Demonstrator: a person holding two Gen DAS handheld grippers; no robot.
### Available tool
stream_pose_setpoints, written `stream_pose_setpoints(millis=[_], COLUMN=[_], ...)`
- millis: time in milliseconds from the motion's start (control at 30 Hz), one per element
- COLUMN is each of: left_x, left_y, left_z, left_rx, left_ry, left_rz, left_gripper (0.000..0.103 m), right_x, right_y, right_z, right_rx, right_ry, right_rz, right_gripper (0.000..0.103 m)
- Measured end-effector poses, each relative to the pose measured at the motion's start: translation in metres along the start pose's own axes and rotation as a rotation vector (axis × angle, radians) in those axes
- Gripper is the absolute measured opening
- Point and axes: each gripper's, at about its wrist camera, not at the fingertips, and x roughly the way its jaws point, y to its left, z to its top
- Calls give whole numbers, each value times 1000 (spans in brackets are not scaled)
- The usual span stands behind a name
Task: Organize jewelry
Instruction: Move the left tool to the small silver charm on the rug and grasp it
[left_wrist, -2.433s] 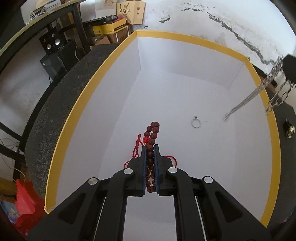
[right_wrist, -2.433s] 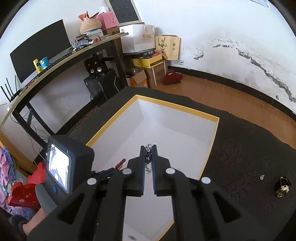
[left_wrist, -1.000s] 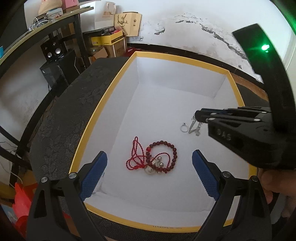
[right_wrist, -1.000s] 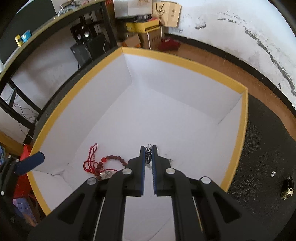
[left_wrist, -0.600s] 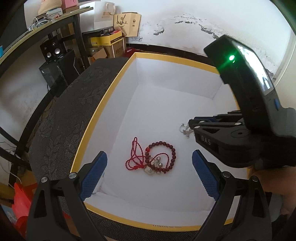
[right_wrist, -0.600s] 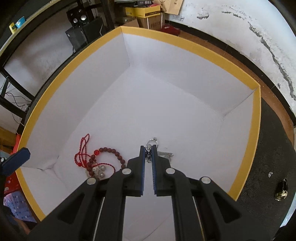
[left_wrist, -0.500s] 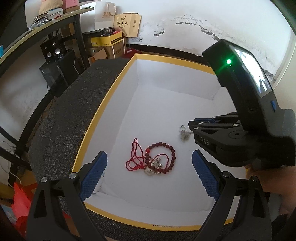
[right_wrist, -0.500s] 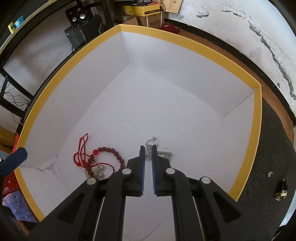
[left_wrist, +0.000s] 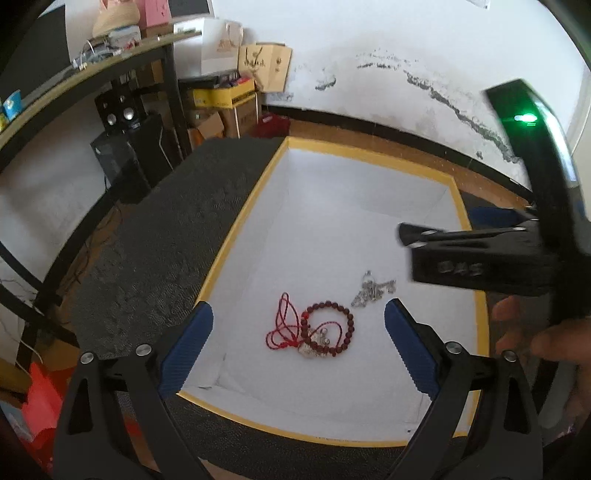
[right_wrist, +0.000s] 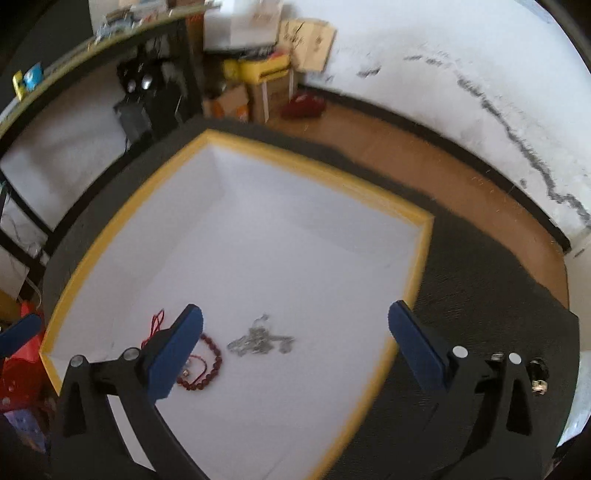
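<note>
**Jewelry resting in the tray, both grippers released**

On the dark tabletop (left_wrist: 155, 236), the yellow-rimmed white tray (left_wrist: 236, 229) holds a red bead bracelet (left_wrist: 327, 328) with its cord and, just beside it, a silver chain (left_wrist: 371, 291). The left gripper (left_wrist: 297, 343) and right gripper (right_wrist: 295, 343) hang above with jaws spread wide, grasping nothing.

Shiny metal chain (left_wrist: 373, 292), matt white box (left_wrist: 332, 206)

- Bright daylight fills both pictures.
- The right wrist picture is blurry all over.
- The left wrist picture is sharp, but the right gripper (left_wrist: 480, 258) looks smeared.
- Edges bend and go dark.
</note>
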Motion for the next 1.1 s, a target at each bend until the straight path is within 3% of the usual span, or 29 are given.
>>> stream_pose_setpoints(millis=[200, 367, 433, 800, 967, 1100], left_x=[-13, -15, -16, 1, 33, 74], left_y=[-20, -57, -75, -230, -301, -349], left_z=[5, 8, 8, -1, -14, -25], left_rx=[23, 71, 94, 303, 407, 493], left_ry=[-57, -71, -72, -71, -36, -30], left_rz=[14, -11, -25, -151, -193, -153], left_gripper=[92, 93, 93, 93, 93, 93], right_x=[-51, -92, -103, -138, -132, -124], right_y=[-45, -119, -147, -284, -317, -332], right_z=[-20, -68, -87, -218, -250, -263], right_rx=[61, 192, 220, 437, 460, 472], right_ry=[-101, -155, -140, -103, -96, -69], right_rz=[-32, -78, -114, -287, -285, -256], right_gripper=[97, 97, 97, 97, 97, 97])
